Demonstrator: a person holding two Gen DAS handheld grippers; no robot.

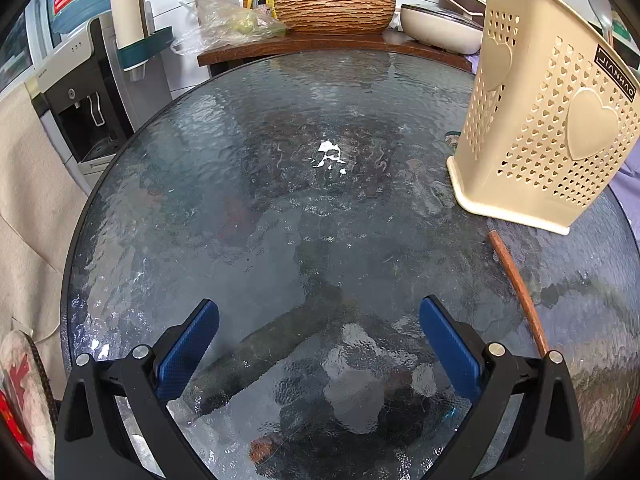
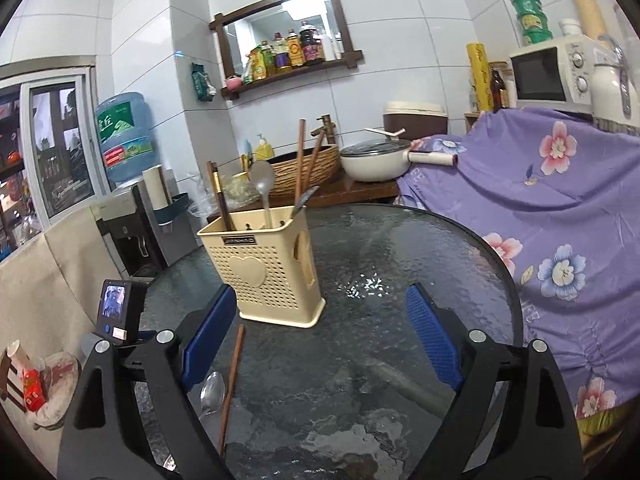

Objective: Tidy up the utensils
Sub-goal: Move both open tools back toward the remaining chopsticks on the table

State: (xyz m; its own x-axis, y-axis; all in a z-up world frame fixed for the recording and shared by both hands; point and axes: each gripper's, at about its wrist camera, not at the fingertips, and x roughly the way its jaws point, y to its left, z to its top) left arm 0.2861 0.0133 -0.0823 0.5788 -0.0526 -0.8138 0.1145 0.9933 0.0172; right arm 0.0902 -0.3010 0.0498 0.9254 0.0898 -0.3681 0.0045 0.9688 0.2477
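Round textured-glass table [image 2: 400,248] carries a cream perforated utensil holder [image 2: 272,272], upright and heart-embossed. One brown chopstick [image 2: 233,380] lies flat just before its base, with a metal spoon [image 2: 212,390] beside it. Left gripper [image 1: 320,344] and right gripper [image 2: 320,344] are both spread wide, holding nothing. Holder contains chopsticks [image 2: 300,160], a ladle-type spoon [image 2: 262,184] and another utensil.

White glossy tiled wall [image 2: 400,40], dark wood-framed mirror shelf [image 2: 286,32] of bottles, round rippled dark glass counter [image 1: 240,200], purple floral cloth [image 2: 560,200], white microwave [image 2: 552,74], blue water-dispenser jug [image 2: 124,140], dark window [image 2: 52,148] at left.
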